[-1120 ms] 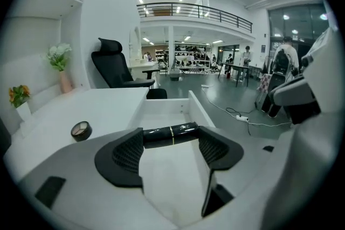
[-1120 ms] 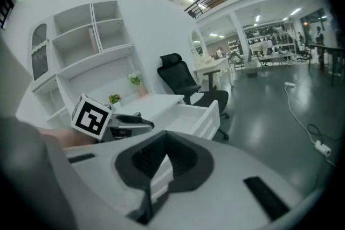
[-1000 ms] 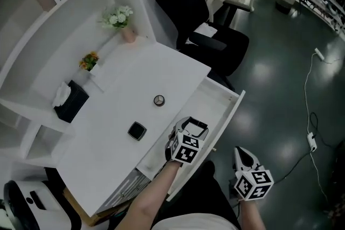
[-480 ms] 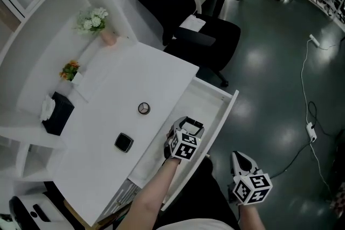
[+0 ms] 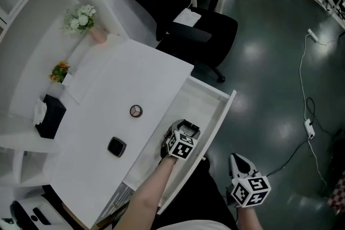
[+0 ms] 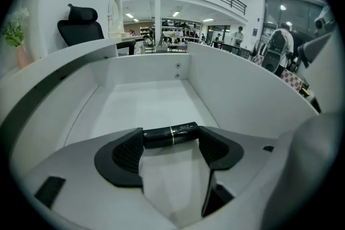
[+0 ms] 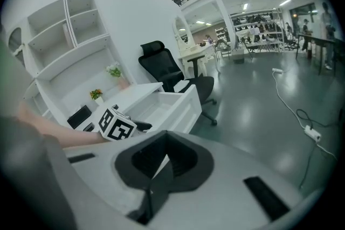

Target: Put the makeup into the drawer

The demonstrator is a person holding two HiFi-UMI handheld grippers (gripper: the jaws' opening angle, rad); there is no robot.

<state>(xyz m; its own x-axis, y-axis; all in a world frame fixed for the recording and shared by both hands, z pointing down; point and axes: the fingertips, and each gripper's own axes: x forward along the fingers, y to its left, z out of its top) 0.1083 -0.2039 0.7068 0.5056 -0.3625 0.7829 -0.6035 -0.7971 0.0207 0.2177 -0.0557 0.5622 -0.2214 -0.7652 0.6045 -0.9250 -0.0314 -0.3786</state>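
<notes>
Between the dark ribbed pads (image 6: 125,152) of the left hand-held gripper (image 5: 187,127) sits a glossy black lipstick tube (image 6: 170,134) with a thin gold band. It lies crosswise with one end against each pad, so the jaws stand wide yet are clamped on it. Directly beneath and ahead of this hand-held gripper is the open white drawer (image 5: 200,98), whose bare floor shows under the tube and whose walls rise on either side. To this hand-held gripper's left, on the white bench (image 5: 135,75), lie a small round case with a dark rim (image 5: 136,111) and, nearer the person, a flat black square compact (image 5: 116,146). Farther ahead stands a black office chair (image 5: 183,13). Well off to the right, past the drawer front and over the dark glossy floor (image 5: 269,78), the right hand-held gripper (image 7: 163,161) has its jaws closed together with nothing between them.
</notes>
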